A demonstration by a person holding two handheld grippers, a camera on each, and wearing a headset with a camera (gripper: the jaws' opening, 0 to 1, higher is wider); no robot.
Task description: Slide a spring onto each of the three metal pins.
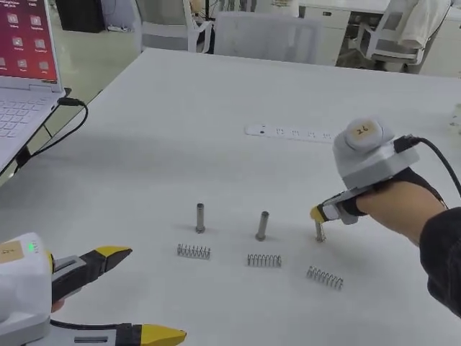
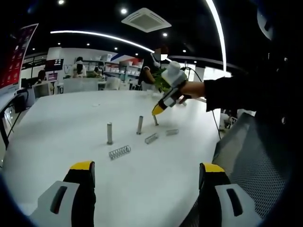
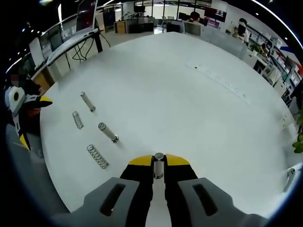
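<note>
Pin (image 1: pixel 320 232) in right gripper (image 1: pixel 318 214) stands upright, axis vertical.

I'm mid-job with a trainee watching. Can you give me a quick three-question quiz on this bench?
1. How many silver coil springs lie loose on the white table?
2. True or false: the left tool is shut on a spring.
3. Of the three upright grey metal pins, which does the right tool clamp, as seen in the head view? A left, B middle, C right.

Key: 1. Three. 2. False: it is open and holds nothing. 3. C, the right-hand pin.
</note>
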